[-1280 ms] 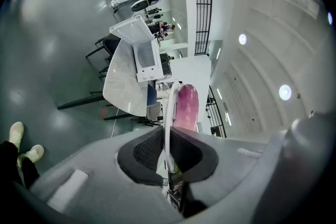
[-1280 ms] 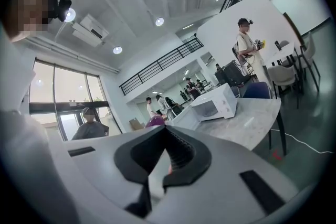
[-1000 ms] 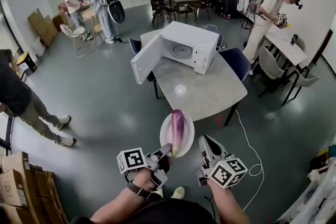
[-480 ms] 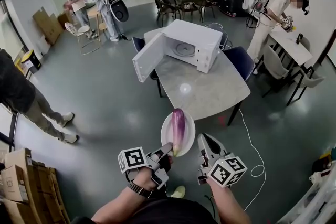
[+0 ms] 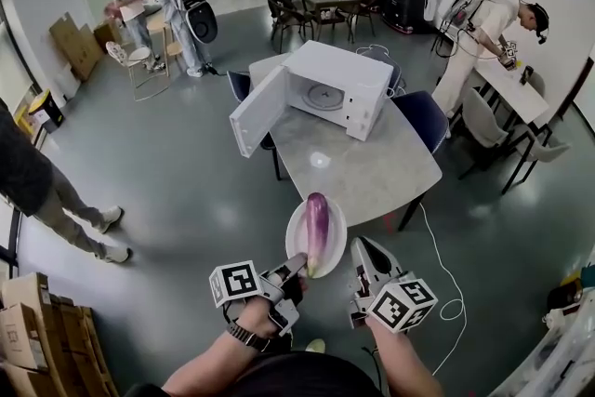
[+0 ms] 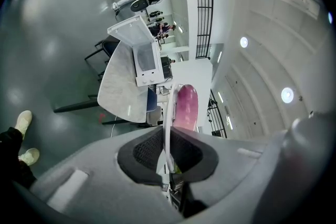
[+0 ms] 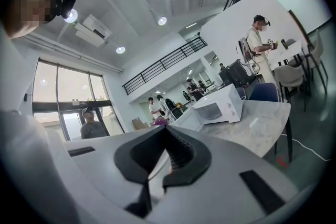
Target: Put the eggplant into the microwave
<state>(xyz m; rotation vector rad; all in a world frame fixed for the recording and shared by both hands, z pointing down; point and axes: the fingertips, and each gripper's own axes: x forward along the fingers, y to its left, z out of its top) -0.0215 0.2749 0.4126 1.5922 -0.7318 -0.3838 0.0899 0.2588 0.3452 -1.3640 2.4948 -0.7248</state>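
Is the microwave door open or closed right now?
Open. The microwave has its door swung out to the side, and you can see the round glass tray inside it.

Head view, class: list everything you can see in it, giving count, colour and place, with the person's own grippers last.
boxy microwave oven: one, white, door open, on the table
marble-topped table: one, pale grey, mid-room
long eggplant: one, purple, lying on the plate
round plate: one, white, held up short of the table
padded chairs: two seen at the table, blue
cardboard boxes: several, brown, floor at lower left
bystanders: several, around the room
left gripper: one, grey, shut on the plate's rim
right gripper: one, grey, apparently shut on the plate's other side
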